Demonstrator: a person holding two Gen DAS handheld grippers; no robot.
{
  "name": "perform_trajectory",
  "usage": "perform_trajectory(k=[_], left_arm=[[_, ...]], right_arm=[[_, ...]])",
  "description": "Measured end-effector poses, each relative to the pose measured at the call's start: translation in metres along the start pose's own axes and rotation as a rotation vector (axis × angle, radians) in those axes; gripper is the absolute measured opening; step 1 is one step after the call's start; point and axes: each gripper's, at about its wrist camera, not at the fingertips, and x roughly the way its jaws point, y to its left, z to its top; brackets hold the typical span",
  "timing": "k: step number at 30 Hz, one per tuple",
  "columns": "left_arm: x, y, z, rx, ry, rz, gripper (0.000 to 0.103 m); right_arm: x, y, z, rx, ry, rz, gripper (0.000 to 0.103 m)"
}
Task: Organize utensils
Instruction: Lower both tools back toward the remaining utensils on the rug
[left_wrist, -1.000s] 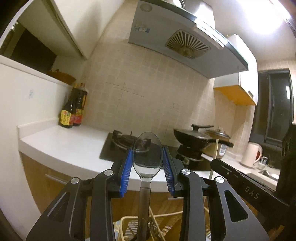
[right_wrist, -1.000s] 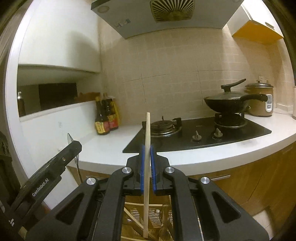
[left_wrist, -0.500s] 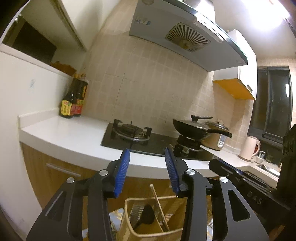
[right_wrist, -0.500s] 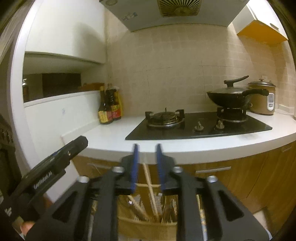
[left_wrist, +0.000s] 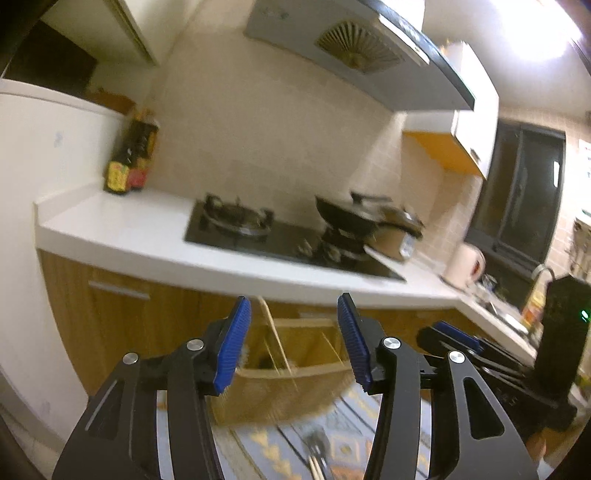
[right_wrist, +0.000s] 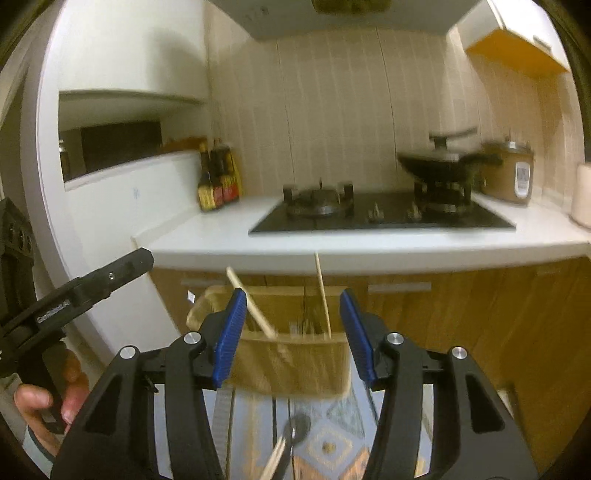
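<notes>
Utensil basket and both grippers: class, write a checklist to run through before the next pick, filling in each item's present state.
1. Left gripper empty, its jaws having just been opening: ok.
2. Right gripper empty, its jaws having just been opening: ok.
3. Chopsticks standing inside the basket: ok.
4. Basket upright on the patterned mat: ok.
5. All utensils put away: not ok; a spoon and a wooden stick lie on the mat in front of the basket.
6. Which compartment each utensil sits in: cannot tell, the pictures are blurred.
</notes>
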Motion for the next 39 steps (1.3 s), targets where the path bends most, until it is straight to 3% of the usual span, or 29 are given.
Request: perform_trajectory(k=[6, 14, 17, 21, 24, 34, 37, 39], left_arm=[[0.006, -0.008, -0.030, 0.011, 0.214, -0.013, 0.047], [0.025, -0.010, -0.102, 0.054, 0.557, -0.003, 0.049], [0.032, -0.017, -0.147, 0.119, 0.724, -0.007, 0.053], [0.035, -0.030, -0.194, 0.190, 0.843, -0.014, 0.053], [0.032, -0.039, -0.205, 0.220, 0.832, 0.000, 0.058], [0.033, -0.066, -0.219, 0.375, 0.823, 0.134, 0.056], [0.032, -0.074, -0.221, 0.393, 0.809, 0.132, 0.041], [0.030, -0.073, -0.218, 0.389, 0.793, 0.158, 0.019]], right_arm=[[0.003, -0.011, -0.026, 0.064, 0.207, 0.021, 0.049], [0.025, -0.025, -0.067, 0.101, 0.417, -0.028, 0.049], [0.027, -0.025, -0.081, 0.094, 0.453, -0.034, 0.049], [0.027, -0.034, -0.093, 0.136, 0.471, -0.026, 0.049], [0.030, -0.041, -0.102, 0.177, 0.495, -0.025, 0.049], [0.041, -0.045, -0.108, 0.191, 0.548, -0.034, 0.049], [0.050, -0.043, -0.110, 0.204, 0.569, -0.014, 0.049], [0.055, -0.042, -0.112, 0.211, 0.582, -0.007, 0.049]])
